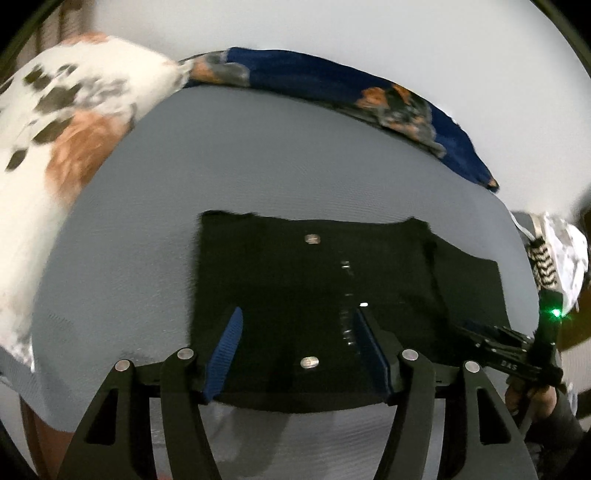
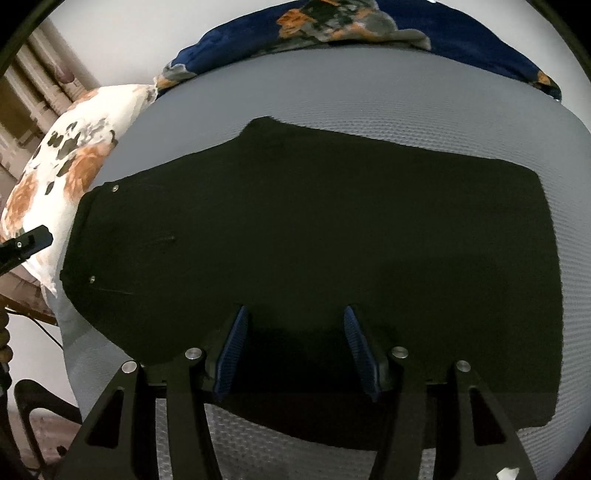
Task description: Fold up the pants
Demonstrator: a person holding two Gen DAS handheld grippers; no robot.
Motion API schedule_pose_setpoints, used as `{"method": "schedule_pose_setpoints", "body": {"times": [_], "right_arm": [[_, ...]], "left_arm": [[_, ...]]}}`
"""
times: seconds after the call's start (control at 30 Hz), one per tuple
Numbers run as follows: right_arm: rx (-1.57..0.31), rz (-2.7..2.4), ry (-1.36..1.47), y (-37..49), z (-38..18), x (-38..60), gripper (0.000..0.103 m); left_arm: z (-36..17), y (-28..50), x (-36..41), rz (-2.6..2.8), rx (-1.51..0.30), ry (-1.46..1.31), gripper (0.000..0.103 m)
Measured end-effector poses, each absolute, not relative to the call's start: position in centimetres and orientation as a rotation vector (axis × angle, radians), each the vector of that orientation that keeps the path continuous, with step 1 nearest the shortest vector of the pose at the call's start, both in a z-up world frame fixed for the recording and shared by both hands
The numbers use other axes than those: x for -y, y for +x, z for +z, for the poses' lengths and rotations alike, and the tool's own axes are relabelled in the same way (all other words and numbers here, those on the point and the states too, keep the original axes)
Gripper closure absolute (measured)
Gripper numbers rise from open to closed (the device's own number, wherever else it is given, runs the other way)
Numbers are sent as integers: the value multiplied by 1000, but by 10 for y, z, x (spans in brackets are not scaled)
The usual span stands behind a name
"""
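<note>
I see one pair of black pants (image 2: 314,229) spread across the grey bed (image 2: 406,110), two pillows at its edges. Left gripper (image 1: 295,332) and right gripper (image 2: 295,332) both gape, empty, above the fabric.

Black fabric pants (image 2: 314,236) lie spread flat across a grey textured bed (image 2: 406,110), reaching toward its near edge. The right claw (image 2: 297,350) hangs over the pants' near part, its blue-padded fingers (image 2: 232,354) apart with nothing pinched. A white floral pillow (image 2: 74,162) sits at the bed's left edge, a navy floral blanket (image 2: 369,29) along the far edge.
</note>
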State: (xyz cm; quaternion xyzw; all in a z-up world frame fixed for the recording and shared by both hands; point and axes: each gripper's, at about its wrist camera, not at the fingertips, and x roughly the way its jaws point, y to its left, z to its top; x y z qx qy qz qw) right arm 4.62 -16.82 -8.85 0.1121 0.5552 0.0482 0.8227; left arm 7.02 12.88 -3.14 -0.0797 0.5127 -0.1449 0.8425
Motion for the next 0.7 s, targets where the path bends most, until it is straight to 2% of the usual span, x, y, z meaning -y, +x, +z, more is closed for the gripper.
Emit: {"method": "schedule_pose_setpoints", "body": {"times": [0.33, 0.7], "right_arm": [[-1204, 142, 253, 54, -87, 147, 44], [-1158, 102, 357, 57, -70, 158, 42]], "left_arm": [[-54, 75, -183, -301, -1135, -328, 40], [-103, 86, -222, -406, -1280, -555, 40]]}}
